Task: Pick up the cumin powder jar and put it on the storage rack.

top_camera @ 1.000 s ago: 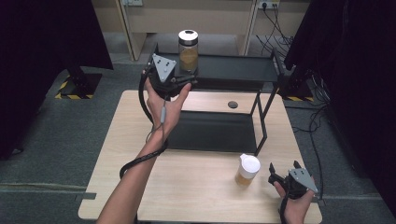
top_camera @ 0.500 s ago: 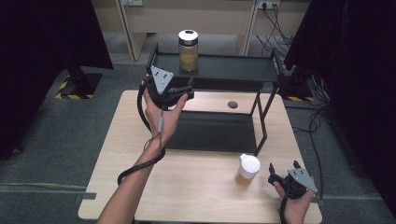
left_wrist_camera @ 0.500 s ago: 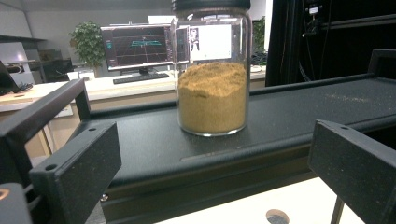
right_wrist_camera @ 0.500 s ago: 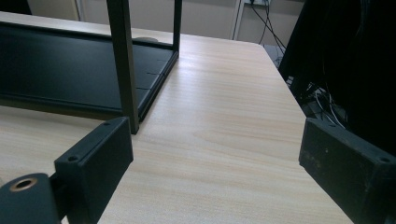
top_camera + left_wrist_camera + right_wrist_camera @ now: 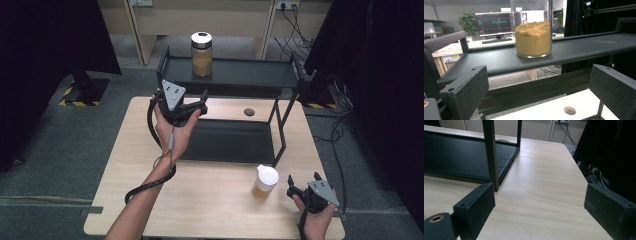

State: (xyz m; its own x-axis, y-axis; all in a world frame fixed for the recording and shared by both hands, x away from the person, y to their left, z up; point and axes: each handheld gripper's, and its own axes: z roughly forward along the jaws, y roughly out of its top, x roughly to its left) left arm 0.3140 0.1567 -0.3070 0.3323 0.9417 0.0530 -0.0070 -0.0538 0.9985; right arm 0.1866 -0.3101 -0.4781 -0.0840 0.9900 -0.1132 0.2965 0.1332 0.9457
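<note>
A glass jar [image 5: 201, 54] of brown powder with a dark lid stands on the top shelf of a black metal rack [image 5: 250, 75]. My left gripper [image 5: 182, 97] is held up in front of that shelf, open and empty, a little short of the jar. In the left gripper view the jar [image 5: 533, 37] stands on the shelf [image 5: 586, 48] straight ahead, beyond my open left gripper [image 5: 539, 77]. A small white-lidded jar [image 5: 265, 182] stands on the table near my right gripper [image 5: 303, 179]. My right gripper [image 5: 539, 200] is open over bare tabletop [image 5: 544, 180].
The rack's lower tray [image 5: 230, 140] lies on the light wooden table [image 5: 215, 210], with a front leg [image 5: 491, 152] close to my right gripper. A round cable hole [image 5: 249, 112] is behind it. Dark curtains and cables flank the table.
My left gripper has sunk and drawn back from the jar, which stays on the top shelf. The right gripper has not moved.
</note>
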